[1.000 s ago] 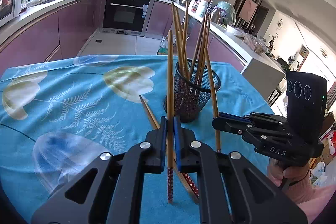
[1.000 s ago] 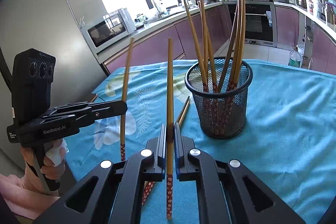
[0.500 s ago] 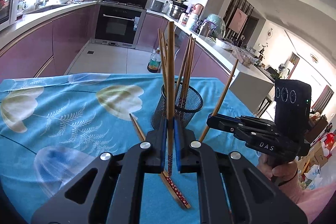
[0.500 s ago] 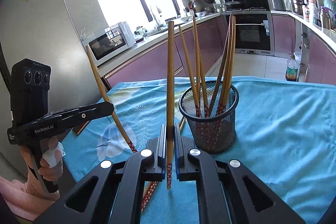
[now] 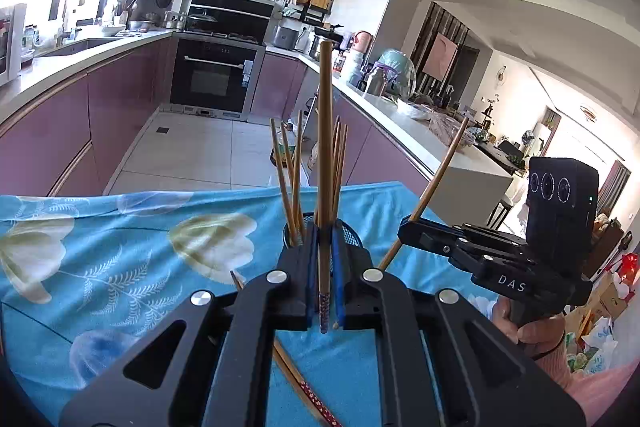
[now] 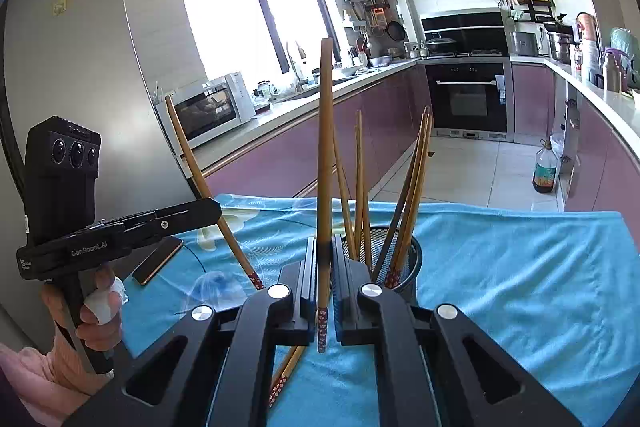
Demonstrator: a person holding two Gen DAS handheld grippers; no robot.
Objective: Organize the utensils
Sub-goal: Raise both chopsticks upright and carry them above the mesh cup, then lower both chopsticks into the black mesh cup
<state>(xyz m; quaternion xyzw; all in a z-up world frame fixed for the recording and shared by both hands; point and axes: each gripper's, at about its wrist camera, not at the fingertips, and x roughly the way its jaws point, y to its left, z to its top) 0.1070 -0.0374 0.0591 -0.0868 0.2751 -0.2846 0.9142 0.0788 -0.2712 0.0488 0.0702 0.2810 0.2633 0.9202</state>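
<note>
Bamboo chopstick [image 5: 325, 155] clamped upright in the left gripper [image 5: 325, 279], jaws closed on it low on the shaft, patterned red tip hanging just below the pads. In the right wrist view that gripper [image 6: 208, 213] sits at the left, its stick [image 6: 200, 183] tilted, top leaning away to the left, a hand [image 6: 94, 307] on the handle.

Right gripper [image 6: 323, 283] same story: jaws closed on a second chopstick [image 6: 325, 155], vertical, patterned end poking out under the jaws. From the left wrist view that gripper [image 5: 416, 231] is off to the right with its stick [image 5: 436, 183] slanting up and right, the person's hand [image 5: 532, 331] gripping below the black body.

Black wire mesh holder [image 6: 408, 259] stands on the counter just behind both sets of jaws, holding several more chopsticks [image 6: 412, 187] fanned out, patterned ends down. In the left view only a sliver of its rim [image 5: 352, 231] shows behind the jaws.

Blue floral tablecloth [image 5: 120, 259] covers the counter. One loose chopstick [image 5: 304, 387] lies flat on it under the left gripper, patterned end toward the camera. Another loose stick [image 6: 284, 375] shows below the right gripper. A dark flat object [image 6: 158, 261] lies on the cloth near the left gripper; can't tell what it is.
</note>
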